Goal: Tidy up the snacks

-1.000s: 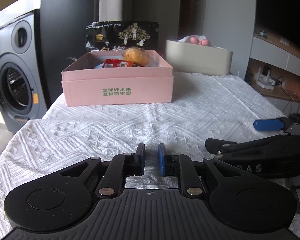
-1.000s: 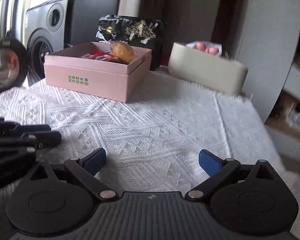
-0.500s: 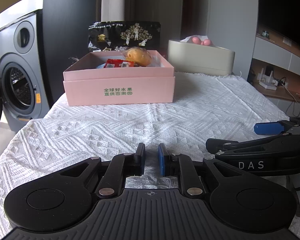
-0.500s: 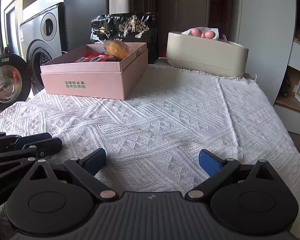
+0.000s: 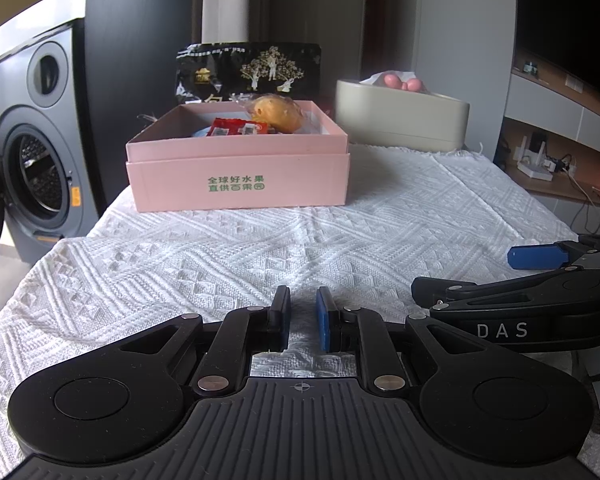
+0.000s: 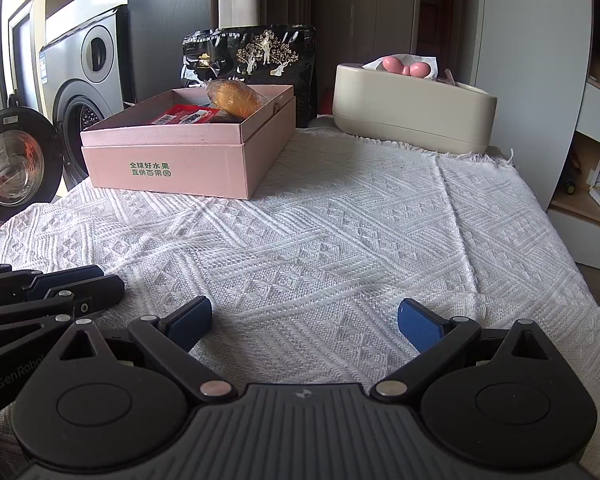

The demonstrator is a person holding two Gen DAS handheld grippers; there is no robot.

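An open pink box point(image 5: 236, 184) point(image 6: 172, 168) sits at the far side of the white patterned cloth point(image 5: 300, 240) point(image 6: 340, 240). Inside lie a wrapped golden bun point(image 5: 276, 114) point(image 6: 234, 98) and a red snack packet point(image 5: 236, 127) point(image 6: 184, 116). A black snack bag point(image 5: 248, 70) point(image 6: 252, 58) stands upright behind the box. My left gripper point(image 5: 303, 312) rests low near the front of the cloth, shut with nothing between its pads. My right gripper point(image 6: 305, 320) lies beside it on the right, open and empty, well short of the box.
A cream oval container point(image 5: 400, 116) point(image 6: 412, 112) with pink items on top stands at the back right. A grey washing machine point(image 5: 36, 152) point(image 6: 88, 80) with its door swung open is off the table's left. A shelf with cables point(image 5: 552, 168) is on the right.
The right wrist view has levelled out from a tilt one second ago. Both grippers stay in place, and the box and snacks have not moved.
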